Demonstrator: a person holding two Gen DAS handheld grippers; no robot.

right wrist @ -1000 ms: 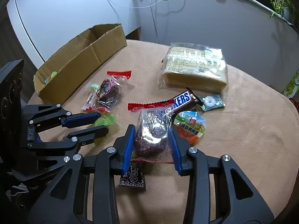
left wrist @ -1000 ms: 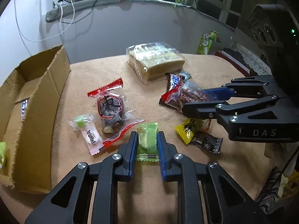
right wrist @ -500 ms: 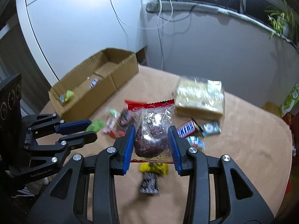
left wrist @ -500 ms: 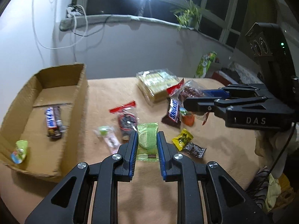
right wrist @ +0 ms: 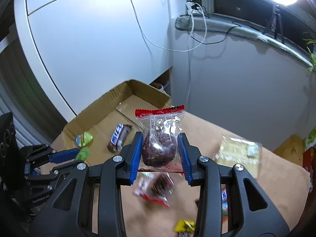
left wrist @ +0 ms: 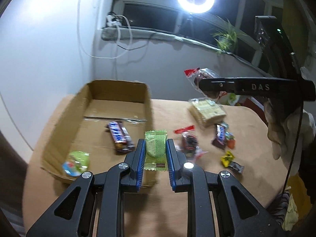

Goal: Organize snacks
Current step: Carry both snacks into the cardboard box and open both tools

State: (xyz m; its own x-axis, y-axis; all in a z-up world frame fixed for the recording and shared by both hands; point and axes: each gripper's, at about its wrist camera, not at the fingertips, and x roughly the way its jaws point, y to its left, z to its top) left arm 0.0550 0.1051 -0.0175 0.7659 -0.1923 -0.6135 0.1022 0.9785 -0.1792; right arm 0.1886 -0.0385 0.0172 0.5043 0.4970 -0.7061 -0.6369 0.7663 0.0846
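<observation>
1. Grips: left gripper (left wrist: 155,151) is pinching the green packet (left wrist: 155,150) at its side edges, jaws narrow; right gripper (right wrist: 160,152) is clamping the clear bag (right wrist: 159,138) with the dark cake inside, jaws set to the bag's width. Both snacks are hanging in the air, off the table (left wrist: 122,207).
2. Slip risk: green packet is being held by thin film only, so a fast swing is likely letting it slide out. Clear bag is bulging above the pads, so a hard squeeze is risking crushed cake.
3. Drop-point risk: green packet is sitting right over the near-right corner of the box (left wrist: 59,138); releasing here is risking a landing on the rim or on the table outside it.
4. Collision risk: both grippers are heading for one box, so their paths are probably crossing over the box's right wall.
5. Room inside: candy bar (left wrist: 119,137) and jelly cup (left wrist: 76,163) are lying in the near half; the far half is looking bare.
6. Beyond: the wall is standing just behind the box, so overshoot room is tight. Loose snacks, including the bread pack (left wrist: 207,111), are lying on the table right of the box, well clear of it.
</observation>
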